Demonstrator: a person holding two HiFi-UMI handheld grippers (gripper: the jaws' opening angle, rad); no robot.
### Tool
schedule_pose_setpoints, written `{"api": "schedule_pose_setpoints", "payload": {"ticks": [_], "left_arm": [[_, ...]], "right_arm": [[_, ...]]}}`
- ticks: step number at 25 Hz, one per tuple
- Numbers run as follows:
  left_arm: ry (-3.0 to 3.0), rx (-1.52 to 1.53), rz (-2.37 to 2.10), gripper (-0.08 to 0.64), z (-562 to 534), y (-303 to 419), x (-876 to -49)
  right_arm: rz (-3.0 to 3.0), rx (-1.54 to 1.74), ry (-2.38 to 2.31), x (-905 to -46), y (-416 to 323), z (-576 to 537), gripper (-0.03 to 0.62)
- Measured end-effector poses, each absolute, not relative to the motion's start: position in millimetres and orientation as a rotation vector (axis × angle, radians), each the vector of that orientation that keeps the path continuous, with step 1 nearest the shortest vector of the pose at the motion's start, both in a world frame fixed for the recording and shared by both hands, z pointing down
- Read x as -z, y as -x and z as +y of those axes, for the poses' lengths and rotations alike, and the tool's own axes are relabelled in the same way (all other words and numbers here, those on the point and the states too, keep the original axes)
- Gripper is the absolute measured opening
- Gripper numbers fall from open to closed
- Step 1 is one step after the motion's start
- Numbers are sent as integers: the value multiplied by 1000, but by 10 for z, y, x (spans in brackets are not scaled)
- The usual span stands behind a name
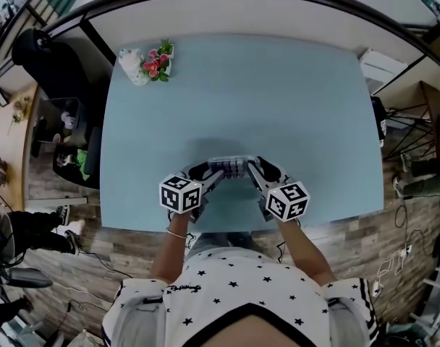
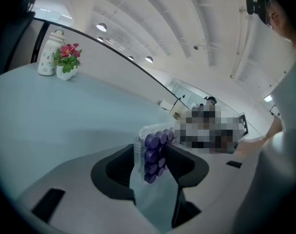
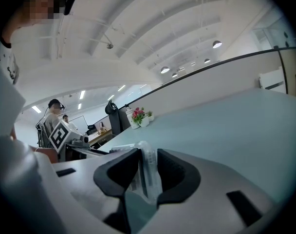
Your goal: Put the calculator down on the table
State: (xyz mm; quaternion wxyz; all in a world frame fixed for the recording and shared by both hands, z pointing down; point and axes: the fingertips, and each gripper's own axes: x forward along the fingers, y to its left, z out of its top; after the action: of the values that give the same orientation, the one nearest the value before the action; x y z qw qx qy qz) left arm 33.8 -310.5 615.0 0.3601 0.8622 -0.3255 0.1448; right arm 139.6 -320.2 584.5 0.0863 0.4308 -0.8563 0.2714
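A clear-cased calculator with purple keys hangs level just above the pale blue table, near its front edge. My left gripper is shut on its left end; in the left gripper view the keys stand on edge between the dark pads. My right gripper is shut on the right end, where the clear edge sits between its pads. Whether the calculator touches the table I cannot tell.
A white bottle and a small pot of pink flowers stand at the table's far left corner. A black chair stands beyond the left edge. People sit at desks in the background.
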Motion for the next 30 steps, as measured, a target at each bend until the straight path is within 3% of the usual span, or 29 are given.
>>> {"api": "schedule_pose_setpoints", "payload": {"ticks": [30], "left_arm": [[-2161, -469, -894, 216, -3243, -352, -6445]], "right_arm": [[-2379, -868, -1330, -6310, -1458, -3399, 118]]}}
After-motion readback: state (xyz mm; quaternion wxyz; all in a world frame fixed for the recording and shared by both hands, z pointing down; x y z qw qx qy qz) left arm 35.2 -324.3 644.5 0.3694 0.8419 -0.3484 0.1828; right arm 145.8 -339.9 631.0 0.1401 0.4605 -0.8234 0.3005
